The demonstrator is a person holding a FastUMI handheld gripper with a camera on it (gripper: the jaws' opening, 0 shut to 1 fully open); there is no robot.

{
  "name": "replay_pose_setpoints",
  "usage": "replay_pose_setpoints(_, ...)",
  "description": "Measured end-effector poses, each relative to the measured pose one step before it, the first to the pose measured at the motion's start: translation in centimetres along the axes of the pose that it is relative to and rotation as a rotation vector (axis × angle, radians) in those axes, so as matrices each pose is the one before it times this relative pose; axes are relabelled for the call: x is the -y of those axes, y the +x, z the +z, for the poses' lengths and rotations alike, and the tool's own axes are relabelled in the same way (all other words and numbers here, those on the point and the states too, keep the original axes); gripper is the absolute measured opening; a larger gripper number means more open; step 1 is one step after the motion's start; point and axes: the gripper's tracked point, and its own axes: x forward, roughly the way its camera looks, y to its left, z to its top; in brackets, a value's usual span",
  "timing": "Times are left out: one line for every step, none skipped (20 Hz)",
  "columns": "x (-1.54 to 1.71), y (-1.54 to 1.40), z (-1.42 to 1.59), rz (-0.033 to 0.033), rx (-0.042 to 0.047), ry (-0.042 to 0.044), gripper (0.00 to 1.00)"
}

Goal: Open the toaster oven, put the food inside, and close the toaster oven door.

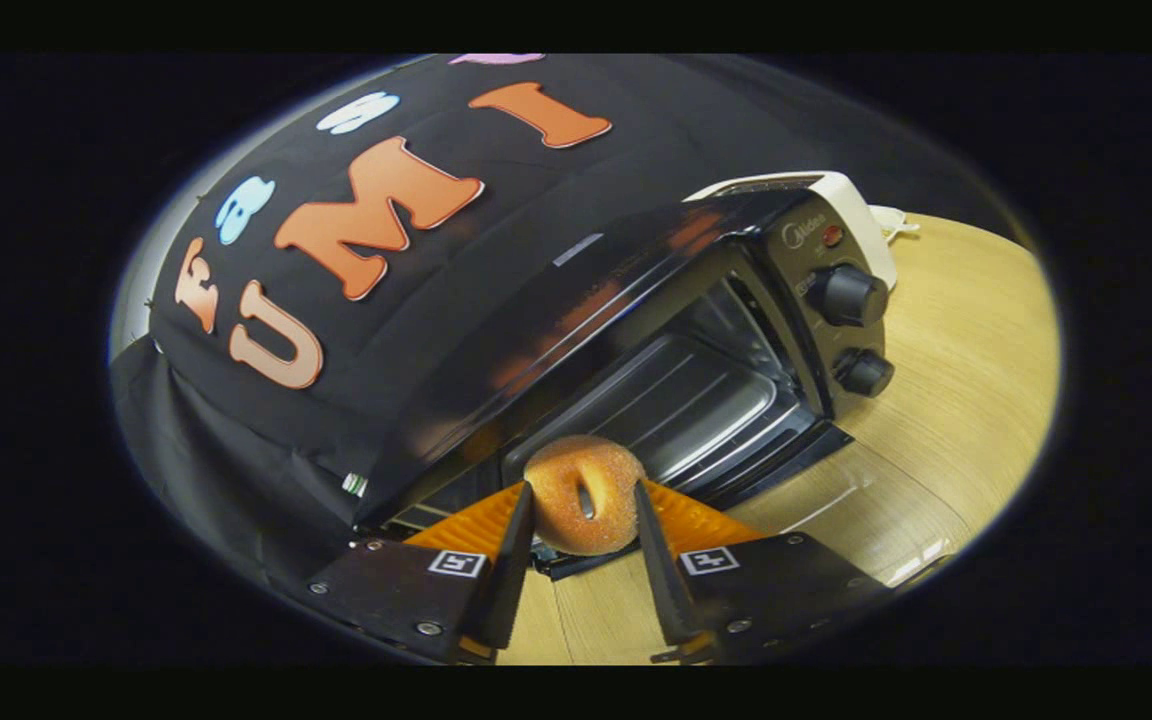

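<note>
Sugared doughnut (584, 495), golden-brown with a small hole in the middle, standing on edge, clamped on both sides between the fingers of the gripper (584, 520), held up in front of the oven mouth. Black toaster oven (636, 330) on a light wooden table (956, 400), seen tilted. Door (796, 455) dropped open and lying flat toward the gripper. Grey tray (676, 410) with ridges inside the cavity, bare. Two black knobs (848, 296) stacked on the control panel beside the opening, small red light above them.
</note>
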Motion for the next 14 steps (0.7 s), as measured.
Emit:
replay_pose_setpoints(-0.745,0.263,0.272,0.00548,0.00136,0.01079,0.59)
replay_pose_setpoints(-0.177,0.139,0.48,-0.00782,0.01185,0.00063,0.65)
replay_pose_setpoints(0.421,0.346,-0.219,-0.01094,-0.00705,-0.02589,0.69)
replay_pose_setpoints(-0.079,0.249,-0.39,0.00238,-0.01043,-0.01296,0.76)
replay_pose_setpoints(-0.043,-0.473,-0.352,-0.00659,-0.00937,-0.00553,0.84)
replay_pose_setpoints(0.108,0.076,-0.103,-0.00834,0.00649,-0.01446,0.94)
replay_pose_setpoints(0.082,-0.595,0.288,-0.00928,0.01417,-0.01803,0.96)
replay_pose_setpoints(0.023,-0.374,0.08,-0.00453,0.00951,-0.01306,0.98)
replay_pose_setpoints(-0.08,-0.42,-0.008,0.00144,0.00078,-0.01016,0.98)
replay_pose_setpoints(0.0,-0.648,-0.106,-0.002,0.00097,-0.01485,0.98)
replay_pose_setpoints(0.081,-0.567,-0.024,-0.00409,0.00367,-0.02006,0.98)
replay_pose_setpoints(0.226,-0.623,-0.002,-0.00766,0.00391,-0.02128,0.98)
replay_pose_setpoints(0.239,-0.506,-0.103,-0.00751,0.00371,-0.01775,0.98)
replay_pose_setpoints(0.123,-0.779,-0.062,-0.00603,0.00285,-0.01639,0.98)
